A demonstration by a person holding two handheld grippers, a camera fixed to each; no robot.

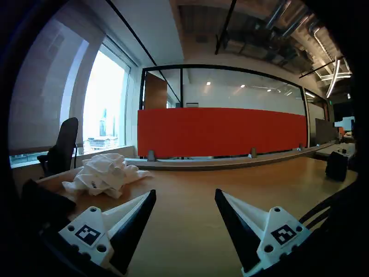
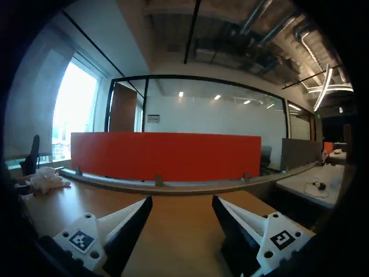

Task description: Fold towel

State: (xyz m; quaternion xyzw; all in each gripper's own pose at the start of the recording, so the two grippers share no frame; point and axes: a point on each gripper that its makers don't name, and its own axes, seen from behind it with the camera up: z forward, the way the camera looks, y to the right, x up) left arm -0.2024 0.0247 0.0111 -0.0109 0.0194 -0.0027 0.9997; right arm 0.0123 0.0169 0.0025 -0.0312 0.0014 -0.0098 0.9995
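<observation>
Your left hand-held gripper (image 1: 184,191) is spread wide. Its two white-and-black fingers stand well apart with nothing between them, and it looks out low over the wooden tabletop (image 1: 258,180). Your right hand-held gripper (image 2: 181,197) is open just as wide and has hold of nothing.

The crumpled white towel (image 1: 105,174) lies in a loose heap towards the far left corner of the tabletop. It is close to the far edge, ahead and to the left of your left gripper's fingers, and apart from them. From those fingertips to the far edge you have open wood, and it runs on broadly to the right.

A long red partition panel (image 1: 221,131) stands along the far edge and closes that side. The towel sits near the panel's left end.

In the left gripper view a black office chair (image 1: 62,147) stands past the left edge behind the towel, beside a bright window (image 1: 104,106). A small black box (image 1: 336,165) rests towards the far right corner.

In the right gripper view the towel (image 2: 46,179) is small and well off to your left, near the far edge. The panel (image 2: 166,157) spans the middle. There you can also see the right edge of the tabletop (image 2: 83,201), then a gap, then a white desk (image 2: 313,182) with a thin cable lying on it.
</observation>
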